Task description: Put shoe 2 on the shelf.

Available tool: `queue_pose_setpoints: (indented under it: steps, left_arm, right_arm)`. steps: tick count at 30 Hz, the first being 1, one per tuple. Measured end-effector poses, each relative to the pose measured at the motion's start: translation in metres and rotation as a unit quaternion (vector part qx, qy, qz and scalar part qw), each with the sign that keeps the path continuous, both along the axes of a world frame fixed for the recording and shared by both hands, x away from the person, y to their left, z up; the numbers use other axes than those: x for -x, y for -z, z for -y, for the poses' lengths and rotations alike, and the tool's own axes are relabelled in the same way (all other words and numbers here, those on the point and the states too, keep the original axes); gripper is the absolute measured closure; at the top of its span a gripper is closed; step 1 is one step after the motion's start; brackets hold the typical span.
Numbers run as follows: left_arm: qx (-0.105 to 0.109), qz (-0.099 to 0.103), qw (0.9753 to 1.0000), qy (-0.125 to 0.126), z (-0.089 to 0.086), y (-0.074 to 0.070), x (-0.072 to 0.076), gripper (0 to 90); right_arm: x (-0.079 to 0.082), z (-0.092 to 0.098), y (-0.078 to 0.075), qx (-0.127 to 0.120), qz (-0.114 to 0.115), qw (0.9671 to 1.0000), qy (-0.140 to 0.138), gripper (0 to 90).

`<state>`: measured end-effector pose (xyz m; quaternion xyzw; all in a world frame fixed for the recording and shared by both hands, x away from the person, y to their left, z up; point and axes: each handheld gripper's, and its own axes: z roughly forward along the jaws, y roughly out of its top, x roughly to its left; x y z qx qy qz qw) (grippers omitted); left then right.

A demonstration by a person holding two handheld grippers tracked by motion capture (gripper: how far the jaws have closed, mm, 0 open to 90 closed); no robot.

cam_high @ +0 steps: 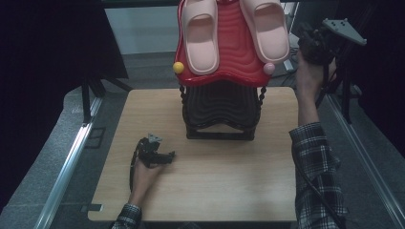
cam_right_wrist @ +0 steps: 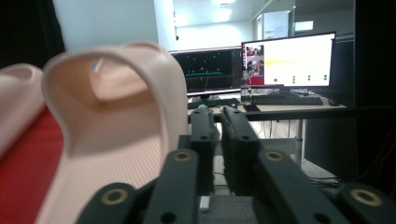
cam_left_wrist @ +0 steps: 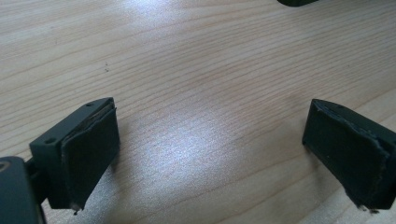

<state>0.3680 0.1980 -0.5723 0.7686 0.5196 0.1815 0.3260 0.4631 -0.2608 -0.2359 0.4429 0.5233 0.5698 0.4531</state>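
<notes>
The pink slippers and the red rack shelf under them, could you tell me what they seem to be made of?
Pink slippers: probably soft moulded foam or rubber, matte, one thick seamless piece. Red shelf: likely hard plastic, glossy, with moulded wavy ridges.

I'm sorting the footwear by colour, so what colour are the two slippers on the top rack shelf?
Pale pink, both slippers alike, lying on the red shelf; the high view shows it best.

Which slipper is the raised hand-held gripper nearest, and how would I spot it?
Find the red top shelf of the black rack at the table's far edge. Two pink slippers lie there; it is the right slipper, beside the right hand-held gripper, above the pink ball.
</notes>
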Motion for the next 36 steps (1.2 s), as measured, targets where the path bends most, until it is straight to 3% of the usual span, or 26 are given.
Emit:
queue_pose_setpoints:
  steps: [8,11,14,18,23,26,32,36]
  left_arm:
    - [0.000,0.001,1.0000,-0.001,0.000,0.000,0.000,3.7]
    - [0.000,0.001,1.0000,-0.001,0.000,0.000,0.000,3.7]
    - [0.000,0.001,1.0000,-0.001,0.000,0.000,0.000,3.6]
    - [0.000,0.001,1.0000,-0.001,0.000,0.000,0.000,3.6]
    - [0.000,0.001,1.0000,-0.001,0.000,0.000,0.000,3.7]
    - [0.000,0.001,1.0000,0.000,0.000,0.000,0.000,3.7]
    - [0.000,0.002,1.0000,0.001,0.000,0.000,0.000,3.7]
    - [0.000,0.002,1.0000,0.001,0.000,0.000,0.000,3.7]
  right_arm:
    - [0.000,0.003,0.037,0.027,0.005,0.9985,-0.048,89.8]
    - [0.001,0.001,0.040,0.035,0.015,0.9984,-0.042,89.9]
    - [-0.001,0.000,0.038,0.026,0.009,0.9984,-0.049,89.9]
    - [-0.003,-0.008,0.038,0.039,0.002,0.9973,-0.062,89.8]
    - [-0.008,-0.026,0.039,0.068,0.000,0.9936,-0.090,89.8]
    - [-0.011,-0.034,0.038,0.090,-0.005,0.9897,-0.111,89.9]
    - [-0.012,-0.042,0.032,0.133,-0.002,0.9840,-0.119,89.9]
    - [-0.013,-0.042,0.031,0.136,-0.001,0.9809,-0.139,89.8]
